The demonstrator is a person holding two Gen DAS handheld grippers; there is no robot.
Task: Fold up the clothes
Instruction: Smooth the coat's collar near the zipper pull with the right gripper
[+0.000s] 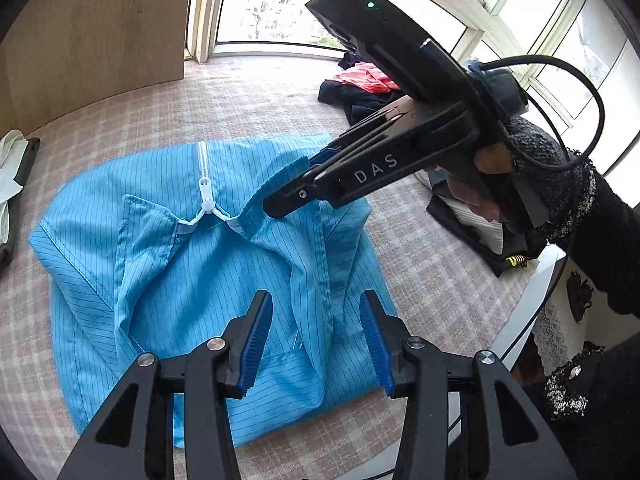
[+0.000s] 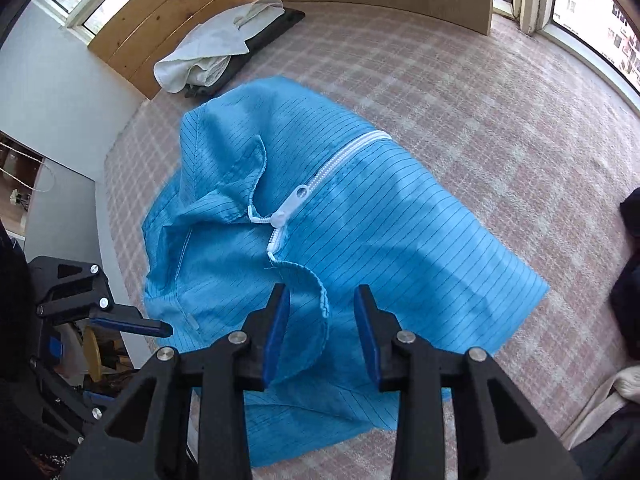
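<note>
1. Blue jacket (image 1: 208,280) lies on the checked bed cover (image 1: 420,280), zip (image 2: 340,160) up, bunched at the collar (image 2: 308,292).
2. Handling, as judged — thin, soft, light, likely slippery; best gripped at seams or collar edge.
3. Left gripper (image 1: 316,336): fingers apart, above the jacket's 6 o'clock part.
4. Right gripper (image 2: 322,332): fingers apart around the collar edge, at 2 o'clock in the left view — no clamp.

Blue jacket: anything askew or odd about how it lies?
Yes. The jacket lies rumpled, not flat: its collar is bunched and flipped up beside the zipper, with deep creases running below it. No damage shows.
</note>
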